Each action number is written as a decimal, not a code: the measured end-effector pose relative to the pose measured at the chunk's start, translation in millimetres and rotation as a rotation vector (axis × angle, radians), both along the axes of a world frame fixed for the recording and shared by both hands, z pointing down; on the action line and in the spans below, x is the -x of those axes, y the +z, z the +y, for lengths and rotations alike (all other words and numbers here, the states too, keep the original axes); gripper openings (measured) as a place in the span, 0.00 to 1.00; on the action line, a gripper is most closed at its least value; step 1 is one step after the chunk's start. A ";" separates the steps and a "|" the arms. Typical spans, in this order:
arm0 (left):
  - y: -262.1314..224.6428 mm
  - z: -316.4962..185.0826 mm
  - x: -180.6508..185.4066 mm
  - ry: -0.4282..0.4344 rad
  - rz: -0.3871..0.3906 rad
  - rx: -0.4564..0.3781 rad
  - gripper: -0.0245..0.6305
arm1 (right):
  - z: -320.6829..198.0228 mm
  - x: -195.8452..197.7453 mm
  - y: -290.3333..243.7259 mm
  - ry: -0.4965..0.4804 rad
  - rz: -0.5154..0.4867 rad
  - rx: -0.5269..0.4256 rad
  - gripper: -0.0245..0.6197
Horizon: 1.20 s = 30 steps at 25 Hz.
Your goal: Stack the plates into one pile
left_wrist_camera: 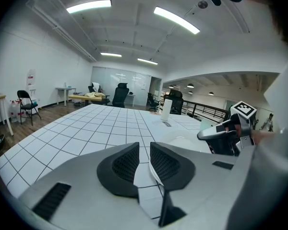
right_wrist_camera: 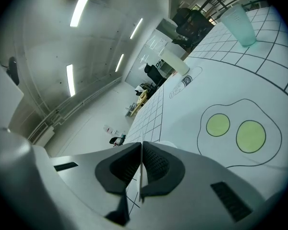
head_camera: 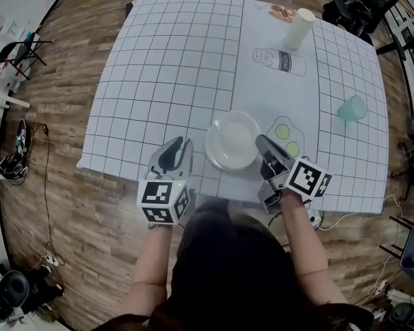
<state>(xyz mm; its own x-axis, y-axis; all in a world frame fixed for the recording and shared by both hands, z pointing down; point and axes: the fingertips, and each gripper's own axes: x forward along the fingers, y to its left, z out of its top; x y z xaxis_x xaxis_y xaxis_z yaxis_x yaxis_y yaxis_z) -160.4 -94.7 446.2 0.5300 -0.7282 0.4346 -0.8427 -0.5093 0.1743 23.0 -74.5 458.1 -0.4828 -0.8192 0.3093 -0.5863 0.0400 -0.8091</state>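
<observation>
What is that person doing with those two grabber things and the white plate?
A person at a gridded table holds a gripper in each hand. The right gripper is shut on the right rim of the white plate near the table's front edge. The left gripper is open, just left of the plate. No other plate lies apart from it.

Both the left gripper (head_camera: 182, 144) and right gripper (head_camera: 262, 141) had grey shells, black ribbed fingers (left_wrist_camera: 126, 163), and black-and-white marker cubes (head_camera: 164, 200).
</observation>
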 end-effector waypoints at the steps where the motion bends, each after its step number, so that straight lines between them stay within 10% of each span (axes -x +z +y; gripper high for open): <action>1: 0.3 1.7 1.0 -0.004 0.002 0.000 0.17 | 1.1 -0.6 2.6 0.003 0.005 0.006 0.08; 21: 15.6 19.9 3.5 -0.027 -0.008 0.041 0.17 | 9.3 -12.1 61.2 -0.022 0.311 0.183 0.13; 30: 11.2 19.6 1.9 -0.032 -0.009 0.032 0.17 | 7.7 -9.3 53.1 -0.075 0.457 0.113 0.23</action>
<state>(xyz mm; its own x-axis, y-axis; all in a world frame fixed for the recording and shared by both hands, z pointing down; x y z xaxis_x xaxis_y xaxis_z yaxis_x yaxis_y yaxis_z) -162.3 -75.2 457.4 0.5028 -0.7302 0.4625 -0.8599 -0.4768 0.1820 32.3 -66.7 511.2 -0.3335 -0.7364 0.5887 -0.8818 0.0228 -0.4711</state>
